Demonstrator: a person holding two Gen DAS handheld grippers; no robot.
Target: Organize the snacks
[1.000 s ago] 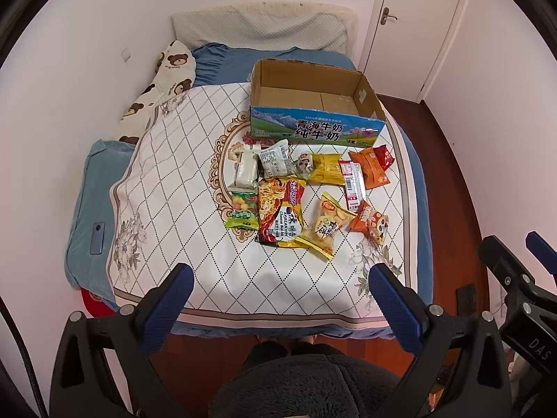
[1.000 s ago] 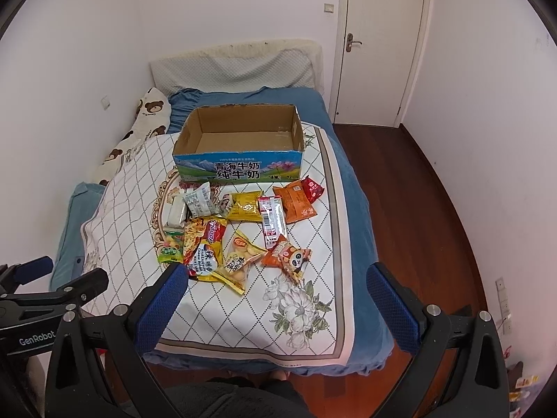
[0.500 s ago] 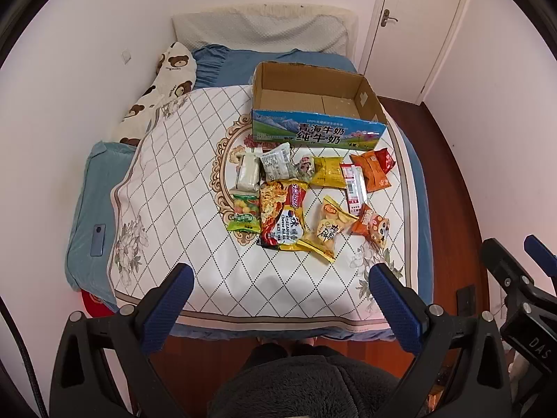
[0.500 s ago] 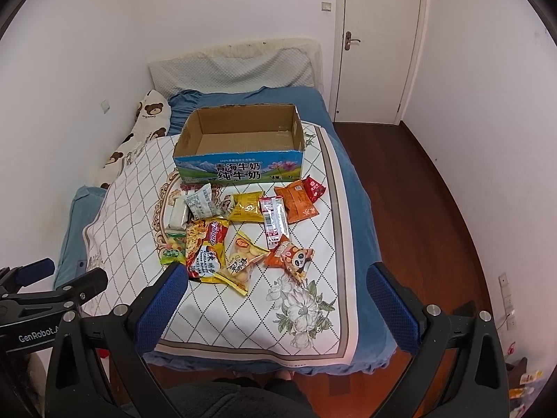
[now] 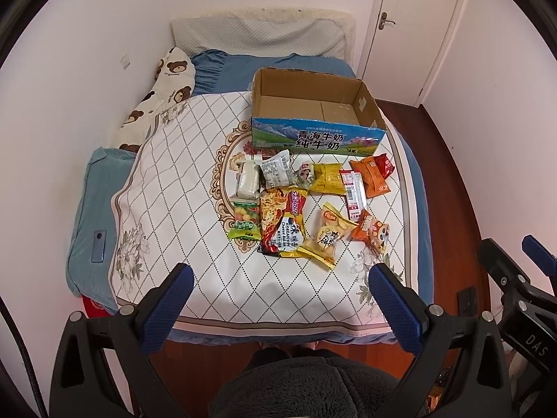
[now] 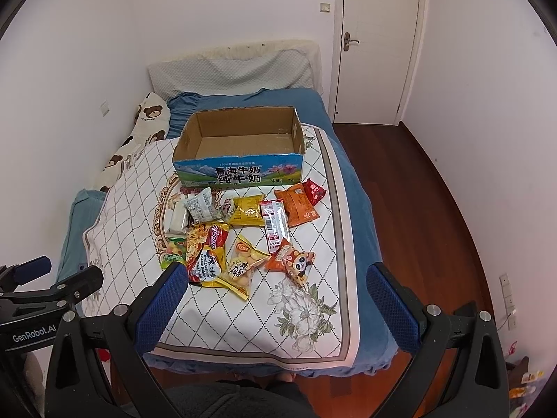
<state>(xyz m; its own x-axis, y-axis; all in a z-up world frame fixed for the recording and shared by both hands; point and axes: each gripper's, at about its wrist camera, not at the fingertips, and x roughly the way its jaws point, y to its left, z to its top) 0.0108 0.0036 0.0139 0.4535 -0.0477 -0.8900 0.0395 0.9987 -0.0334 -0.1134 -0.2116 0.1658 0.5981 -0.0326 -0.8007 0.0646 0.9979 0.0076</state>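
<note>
Several snack packets lie on a quilted bedspread (image 5: pixel 167 181) in front of an open, empty cardboard milk box (image 5: pixel 315 115) (image 6: pixel 240 146). Among them are a large red-yellow noodle bag (image 5: pixel 283 224) (image 6: pixel 205 254), a green candy bag (image 5: pixel 245 224), a yellow cracker bag (image 5: pixel 329 237) (image 6: pixel 242 264), an orange panda packet (image 5: pixel 372 231) (image 6: pixel 292 261) and an orange packet (image 5: pixel 370 176) (image 6: pixel 296 205). My left gripper (image 5: pixel 280 278) is open and empty, above the bed's near edge. My right gripper (image 6: pixel 275 277) is open and empty too, also short of the snacks.
A bear-print pillow (image 5: pixel 156 104) and a grey pillow (image 5: pixel 261 38) lie at the head of the bed. A white door (image 6: pixel 376 41) stands at the back right, with wooden floor (image 6: pixel 435 216) to the right of the bed. A small blue device (image 5: pixel 98 250) lies on the left blanket edge.
Both views have crept slightly forward toward the bed. Both grippers stay open and nothing on the bed has moved.
</note>
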